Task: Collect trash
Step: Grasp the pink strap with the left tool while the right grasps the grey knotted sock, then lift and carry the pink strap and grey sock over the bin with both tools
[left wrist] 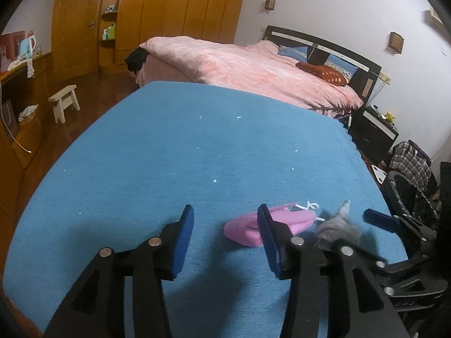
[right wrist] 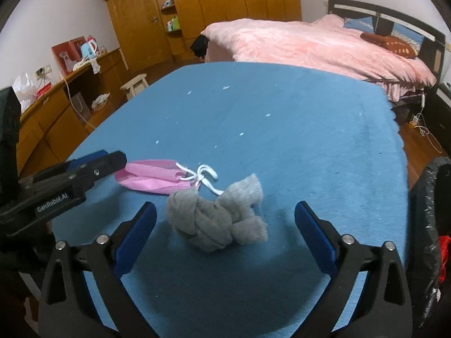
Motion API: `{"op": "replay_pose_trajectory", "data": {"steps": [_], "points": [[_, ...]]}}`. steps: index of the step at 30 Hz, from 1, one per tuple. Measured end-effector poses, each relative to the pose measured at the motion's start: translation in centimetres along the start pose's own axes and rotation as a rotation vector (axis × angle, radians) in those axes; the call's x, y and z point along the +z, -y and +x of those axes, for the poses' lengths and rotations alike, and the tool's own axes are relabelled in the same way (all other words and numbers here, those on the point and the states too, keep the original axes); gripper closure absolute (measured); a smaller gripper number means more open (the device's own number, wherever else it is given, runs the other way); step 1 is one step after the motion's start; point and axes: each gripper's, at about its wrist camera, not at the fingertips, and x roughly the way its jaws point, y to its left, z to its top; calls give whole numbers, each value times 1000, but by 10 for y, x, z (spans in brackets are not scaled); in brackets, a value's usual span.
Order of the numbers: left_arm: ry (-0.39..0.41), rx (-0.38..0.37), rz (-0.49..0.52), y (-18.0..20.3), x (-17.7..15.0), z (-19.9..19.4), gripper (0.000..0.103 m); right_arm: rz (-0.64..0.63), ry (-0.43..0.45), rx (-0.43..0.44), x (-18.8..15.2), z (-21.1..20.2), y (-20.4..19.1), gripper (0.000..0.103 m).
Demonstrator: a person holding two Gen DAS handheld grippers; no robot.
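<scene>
Beside the lined bin (right wrist: 428, 225), a knotted grey rag (right wrist: 217, 219) and pink mask (right wrist: 153, 176) remain uncollected — both grippers (left wrist: 225, 233) (right wrist: 225, 236) spread, empty.

Blue surface (right wrist: 282, 140): far half lying open. Near edge: mask (right wrist: 152, 177) and grey rag (right wrist: 217, 219) crowding; bin (right wrist: 428, 225) blocking right.

Home bedroom: pink-quilted bed (left wrist: 253, 67), wooden wardrobe (left wrist: 174, 8).
</scene>
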Motion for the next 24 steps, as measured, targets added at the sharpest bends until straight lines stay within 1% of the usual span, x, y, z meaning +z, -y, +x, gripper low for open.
{"op": "replay_pose_trajectory", "data": {"steps": [1, 2, 3, 4, 5, 7, 10, 14, 18, 20, 22, 23, 24], "points": [[-1, -2, 0, 0, 0, 0, 51, -5, -17, 13, -1, 3, -1, 39], [-2, -5, -1, 0, -1, 0, 50, -7, -39, 30, -2, 6, -1, 40], [-6, -10, 0, 1, -1, 1, 46, -10, -46, 39, -3, 6, -2, 42], [-11, -15, 4, 3, -2, 1, 41, -14, -43, 45, -4, 5, -2, 49], [-13, -17, 8, 4, -2, 0, 39, -24, -38, 51, -3, 3, -3, 51], [-19, -30, 16, 8, -3, 1, 34, -44, -29, 45, -3, -1, -5, 59], [-38, -45, 24, 15, -5, 4, 30, -40, -23, 33, -2, -8, -1, 62], [-79, -46, 43, 25, -9, 13, 30, -18, -22, -8, -3, -14, 12, 63], [-106, -60, 36, 27, -12, 21, 30, 14, -15, -41, -6, -20, 28, 63], [-121, -68, 31, 28, -12, 25, 33, 23, -14, -54, -6, -21, 34, 63], [-124, -74, 35, 30, -13, 26, 47, 30, -13, -57, -6, -22, 36, 63], [-125, -75, 42, 31, -12, 27, 52, 31, -11, -56, -6, -23, 37, 63], [-124, -79, 47, 33, -11, 27, 60, 30, -10, -56, -6, -23, 37, 63]]}}
